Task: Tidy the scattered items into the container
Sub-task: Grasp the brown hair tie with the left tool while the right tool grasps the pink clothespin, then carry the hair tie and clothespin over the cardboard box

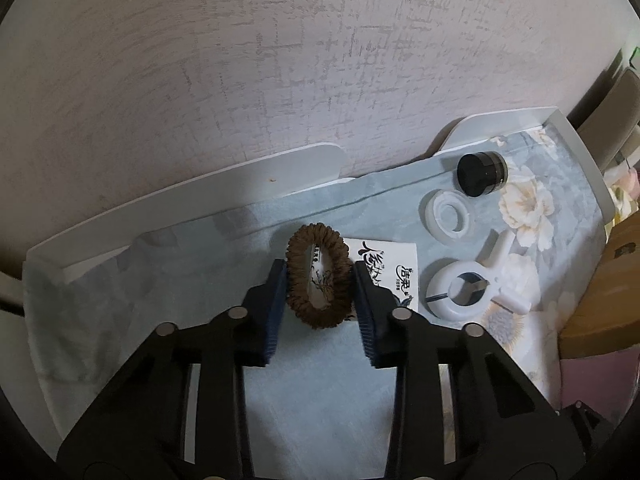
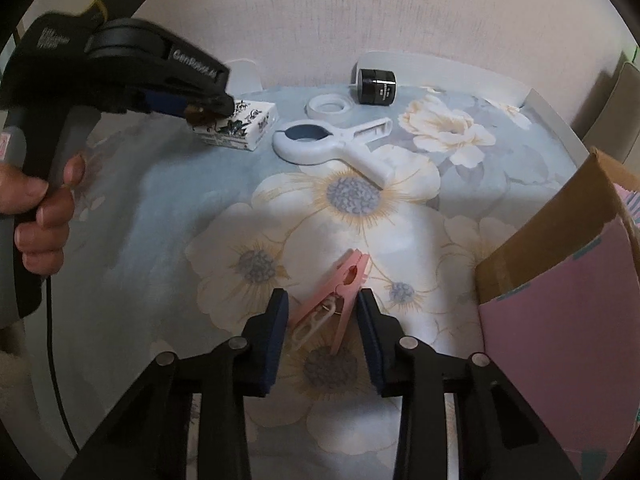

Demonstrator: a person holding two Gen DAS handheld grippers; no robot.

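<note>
In the left wrist view my left gripper [image 1: 320,272] is open around a brown hair scrunchie [image 1: 318,280], which lies on a white printed box [image 1: 386,270]; the pads [image 1: 276,308] touch or nearly touch its sides. In the right wrist view my right gripper [image 2: 322,300] is open around a pink clothespin [image 2: 338,296] lying on the floral cloth [image 2: 400,216]. A large white clip [image 2: 332,146], a white ring [image 2: 330,106] and a black jar [image 2: 376,86] lie farther back. The cardboard box [image 2: 560,248] with pink sides stands at the right.
The left gripper's body [image 2: 120,68] and the hand holding it [image 2: 44,224] fill the left of the right wrist view. The white tray rim [image 1: 200,184] borders the cloth against the wall. The cardboard box also shows at the right edge of the left wrist view [image 1: 600,292].
</note>
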